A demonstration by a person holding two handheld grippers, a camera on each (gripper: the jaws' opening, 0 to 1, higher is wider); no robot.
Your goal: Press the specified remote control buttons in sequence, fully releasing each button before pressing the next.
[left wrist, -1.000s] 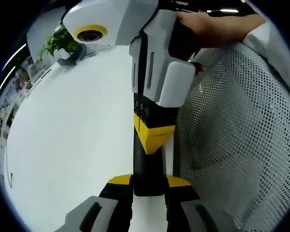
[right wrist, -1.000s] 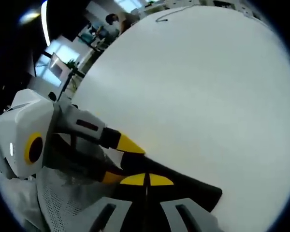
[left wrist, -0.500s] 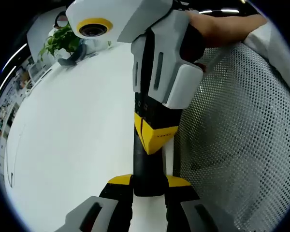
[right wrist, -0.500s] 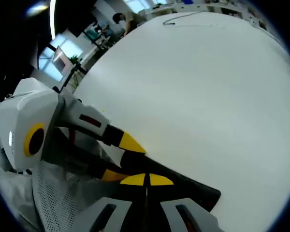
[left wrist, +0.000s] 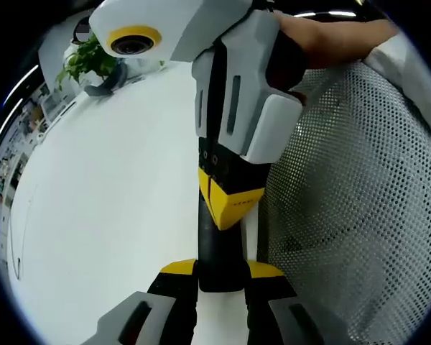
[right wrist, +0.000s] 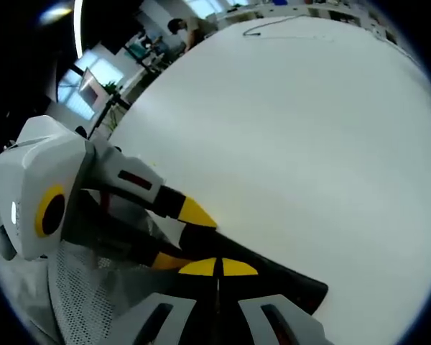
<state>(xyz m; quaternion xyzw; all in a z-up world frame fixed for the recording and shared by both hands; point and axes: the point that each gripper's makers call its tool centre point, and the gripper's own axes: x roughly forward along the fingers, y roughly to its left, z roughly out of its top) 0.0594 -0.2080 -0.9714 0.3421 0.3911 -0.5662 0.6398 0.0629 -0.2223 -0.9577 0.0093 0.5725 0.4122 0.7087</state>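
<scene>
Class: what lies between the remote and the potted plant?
Nothing: in the left gripper view, bare white table stretches between the black remote and the plant.

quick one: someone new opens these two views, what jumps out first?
Probably the two grippers meeting on the black remote: the left gripper clamps its near end, and the right gripper, jaws together, presses down on it. Around them lies the white table, with a potted plant at its far edge.
</scene>
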